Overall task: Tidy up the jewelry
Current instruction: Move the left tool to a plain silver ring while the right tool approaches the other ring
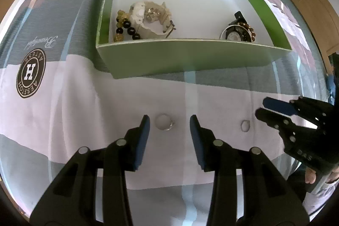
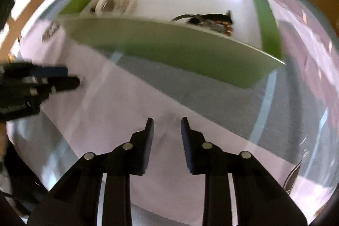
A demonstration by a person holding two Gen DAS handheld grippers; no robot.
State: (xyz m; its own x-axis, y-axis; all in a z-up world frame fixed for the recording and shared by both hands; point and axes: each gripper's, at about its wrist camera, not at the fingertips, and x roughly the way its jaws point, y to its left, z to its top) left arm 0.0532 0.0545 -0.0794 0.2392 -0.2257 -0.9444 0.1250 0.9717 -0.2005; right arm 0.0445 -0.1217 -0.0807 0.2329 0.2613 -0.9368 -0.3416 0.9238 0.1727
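Two rings lie on the pale lilac patch of a bedspread point(image 1: 63, 130), both outside a green box point(image 1: 190, 58) that sits at 12 o'clock from the left tool point(image 1: 169, 123).

Seen from the left wrist, the larger ring point(image 1: 164, 121) lies flat between the left tool's two fingers, nearer the 9 o'clock finger, and neither pad touches it. That tool is partly open, pointing steeply down, with nothing gripped.

A smaller ring point(image 1: 244, 126) lies at 3 o'clock from the larger one, well apart from it, just beside the tips of the right tool point(image 1: 261, 108), which comes in from the 3 o'clock edge.

From the right wrist, the right tool point(image 2: 167, 124) is parted a little, with only bedspread between its fingers; it holds nothing. That view is blurred, and the smaller ring cannot be made out there.

Inside the box, a dark and amber bead bracelet point(image 1: 125, 28) and a cream watch point(image 1: 146, 17) rest in the 9 o'clock corner, touching. A black watch point(image 1: 236, 32) with a brown bead bracelet point(image 1: 251, 30) against it sits toward the 3 o'clock end.
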